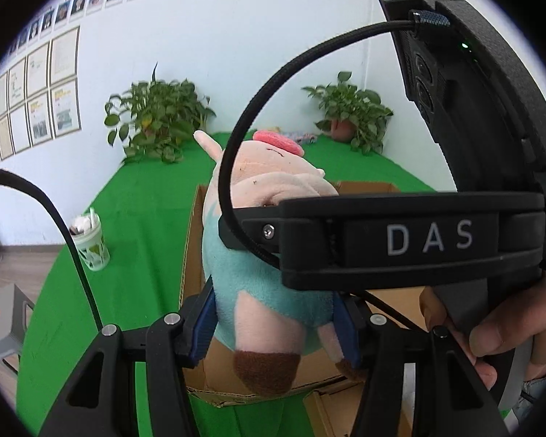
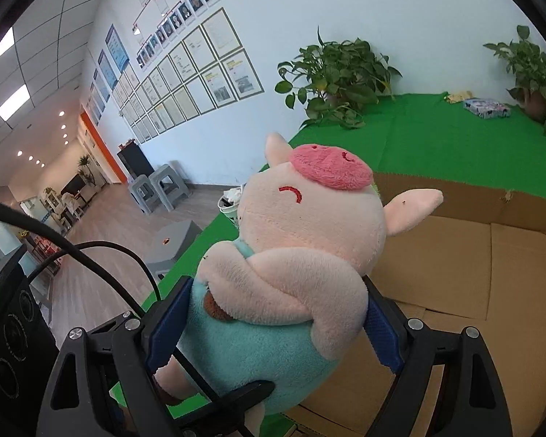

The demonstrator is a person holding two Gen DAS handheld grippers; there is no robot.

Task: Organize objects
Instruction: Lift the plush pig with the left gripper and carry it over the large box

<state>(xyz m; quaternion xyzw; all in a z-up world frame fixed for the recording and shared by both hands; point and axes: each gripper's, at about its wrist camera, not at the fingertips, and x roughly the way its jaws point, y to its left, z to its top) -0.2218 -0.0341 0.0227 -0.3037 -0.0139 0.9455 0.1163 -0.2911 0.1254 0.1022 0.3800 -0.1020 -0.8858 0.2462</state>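
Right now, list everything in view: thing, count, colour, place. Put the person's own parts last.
plush pig: one, pink with teal body, held over the box by both grippers
cardboard box: one, brown, open, on the green mat
green mat: one, covers the table
potted plants: two, green, far edge by the wall
cup: one, pale green and white, on the mat left of the box
patterned packet: one, blue-white, far end of the mat
stools: several, grey, on the floor
left gripper: black, blue pads, shut on the pig
right gripper: same, shut on the pig
hand: one, on the right gripper's handle
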